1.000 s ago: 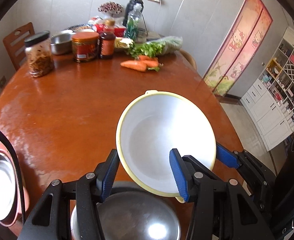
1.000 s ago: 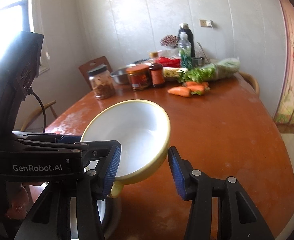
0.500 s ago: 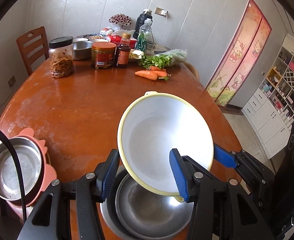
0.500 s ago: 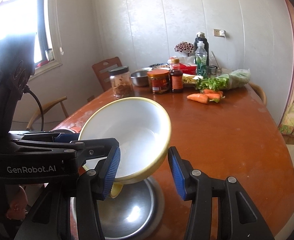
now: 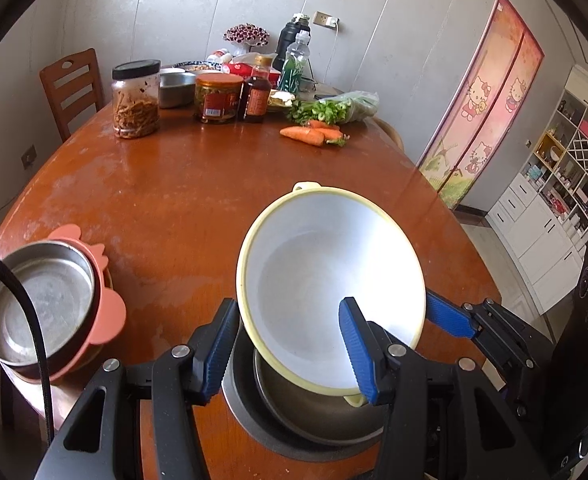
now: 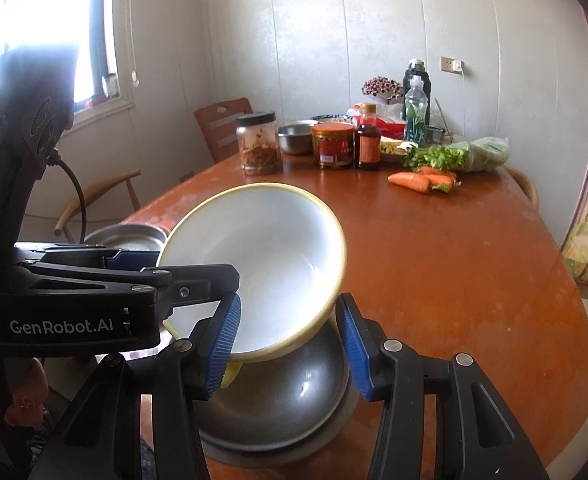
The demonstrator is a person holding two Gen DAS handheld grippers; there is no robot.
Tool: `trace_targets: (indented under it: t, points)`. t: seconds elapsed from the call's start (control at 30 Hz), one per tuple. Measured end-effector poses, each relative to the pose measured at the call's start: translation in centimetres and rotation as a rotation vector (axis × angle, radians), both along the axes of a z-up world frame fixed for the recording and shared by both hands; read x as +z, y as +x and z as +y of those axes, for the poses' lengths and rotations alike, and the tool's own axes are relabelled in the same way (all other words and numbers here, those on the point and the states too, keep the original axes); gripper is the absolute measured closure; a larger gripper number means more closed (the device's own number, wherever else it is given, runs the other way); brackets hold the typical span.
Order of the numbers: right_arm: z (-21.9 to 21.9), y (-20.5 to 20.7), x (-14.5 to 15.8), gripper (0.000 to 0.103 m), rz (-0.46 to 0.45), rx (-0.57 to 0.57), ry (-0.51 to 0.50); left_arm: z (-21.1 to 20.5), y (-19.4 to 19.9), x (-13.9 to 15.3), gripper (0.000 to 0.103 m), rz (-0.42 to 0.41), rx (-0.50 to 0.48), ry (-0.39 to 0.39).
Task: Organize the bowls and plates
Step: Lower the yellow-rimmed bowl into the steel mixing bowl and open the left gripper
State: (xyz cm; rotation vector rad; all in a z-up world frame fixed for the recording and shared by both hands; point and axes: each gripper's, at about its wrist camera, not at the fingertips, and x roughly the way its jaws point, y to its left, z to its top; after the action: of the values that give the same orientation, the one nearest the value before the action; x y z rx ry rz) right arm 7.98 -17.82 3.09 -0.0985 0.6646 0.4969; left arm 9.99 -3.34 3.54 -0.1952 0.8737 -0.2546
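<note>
The white bowl (image 5: 330, 280) hides much of the steel bowl (image 5: 306, 412) under it from you, and your gripper frames cover that bowl's near rim. At the left edge the pink dish (image 5: 105, 320) and its steel insert (image 5: 33, 304) are cut off. Labels on the far jars (image 5: 217, 98) are too small to read. Shelf contents at far right blur together.

Home dining room: round wooden table (image 5: 181, 200), food jars (image 5: 135, 98), chairs (image 5: 71, 84).

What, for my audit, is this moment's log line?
white bowl | tilted, clamped by left gripper and right gripper | over steel bowl
</note>
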Motion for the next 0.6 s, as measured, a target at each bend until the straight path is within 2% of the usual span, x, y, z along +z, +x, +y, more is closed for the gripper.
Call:
trace_targets:
  t: [0.3, 0.6]
  points:
    - [-0.3, -1.1, -1.7, 0.051, 0.014, -0.012, -0.023, -0.6, -1.5, -1.0, 0.052, -0.015, -0.027, 0.006]
    - [-0.5, -1.8, -2.0, 0.051, 0.007, -0.01, -0.034, -0.7, -2.5, -1.2, 0.052, -0.026, -0.037, 0.012]
